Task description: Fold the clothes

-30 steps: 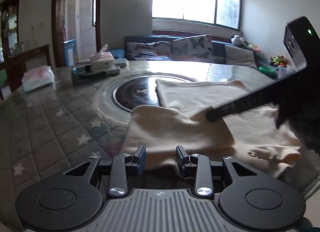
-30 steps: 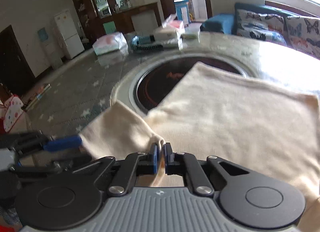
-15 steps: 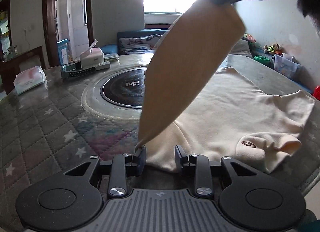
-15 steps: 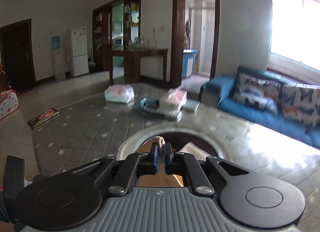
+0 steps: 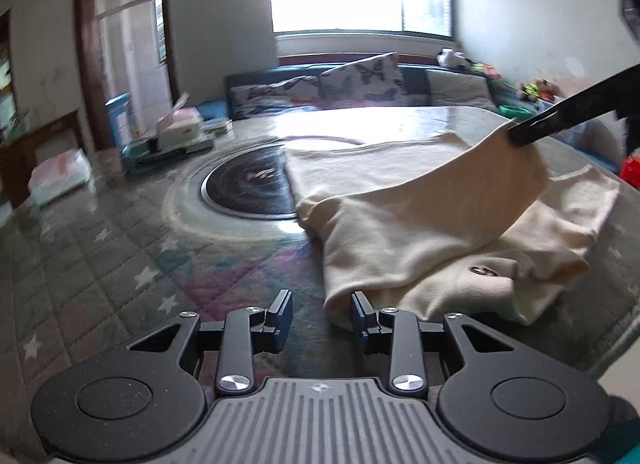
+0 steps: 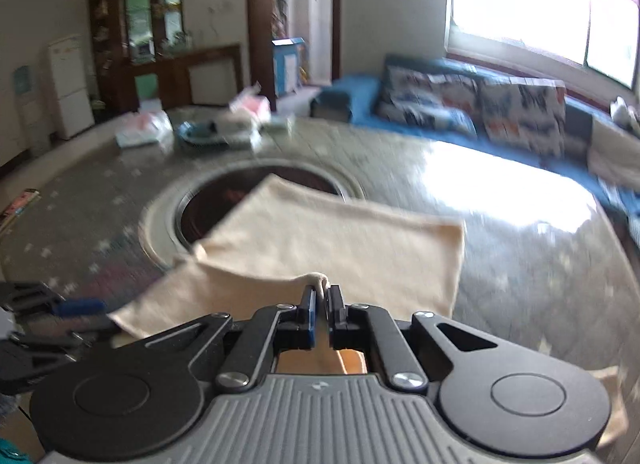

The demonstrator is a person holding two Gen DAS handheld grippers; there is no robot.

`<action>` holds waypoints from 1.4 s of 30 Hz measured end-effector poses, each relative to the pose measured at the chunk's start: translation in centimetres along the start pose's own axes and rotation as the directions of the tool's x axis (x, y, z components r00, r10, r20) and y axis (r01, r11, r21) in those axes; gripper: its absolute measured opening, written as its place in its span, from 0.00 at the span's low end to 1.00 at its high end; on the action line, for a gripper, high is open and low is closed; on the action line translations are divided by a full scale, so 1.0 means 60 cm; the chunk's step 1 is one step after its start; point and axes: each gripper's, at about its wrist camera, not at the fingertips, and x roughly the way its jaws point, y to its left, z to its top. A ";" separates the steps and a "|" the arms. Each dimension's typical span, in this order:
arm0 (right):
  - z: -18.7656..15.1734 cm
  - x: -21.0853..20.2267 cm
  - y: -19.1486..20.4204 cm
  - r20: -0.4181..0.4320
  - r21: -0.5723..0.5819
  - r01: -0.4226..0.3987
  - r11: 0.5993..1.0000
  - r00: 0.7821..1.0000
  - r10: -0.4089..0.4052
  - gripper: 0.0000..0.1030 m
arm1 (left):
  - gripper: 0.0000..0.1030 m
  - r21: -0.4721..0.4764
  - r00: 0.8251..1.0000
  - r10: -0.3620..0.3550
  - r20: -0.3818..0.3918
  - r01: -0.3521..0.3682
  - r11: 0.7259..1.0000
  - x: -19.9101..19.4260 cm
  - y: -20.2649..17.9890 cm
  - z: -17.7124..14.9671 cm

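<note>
The left gripper is hovering low over the quilted surface with its jaws standing wide and holding nothing, the cream garment lying just ahead and to its right. The right gripper is pinching a fold of that garment's sleeve between narrow jaws, lifting it above the spread cloth ahead.

Left claw agape, right claw pinching garment
</note>
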 end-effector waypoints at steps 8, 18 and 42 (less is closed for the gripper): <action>-0.018 0.006 -0.014 -0.012 0.049 -0.008 0.999 1.000 0.009 0.05 | 0.04 0.027 1.000 -0.028 0.004 0.028 0.999 0.004 0.002 0.003; -0.040 0.043 -0.043 -0.097 0.137 0.021 0.990 0.995 -0.008 0.06 | 0.04 0.036 1.000 -0.025 -0.009 0.025 0.999 0.000 0.015 0.001; -0.097 0.036 0.009 -0.084 -0.036 -0.050 0.998 0.995 0.047 0.16 | 0.08 0.098 0.997 -0.072 -0.024 0.074 0.992 0.127 -0.002 0.090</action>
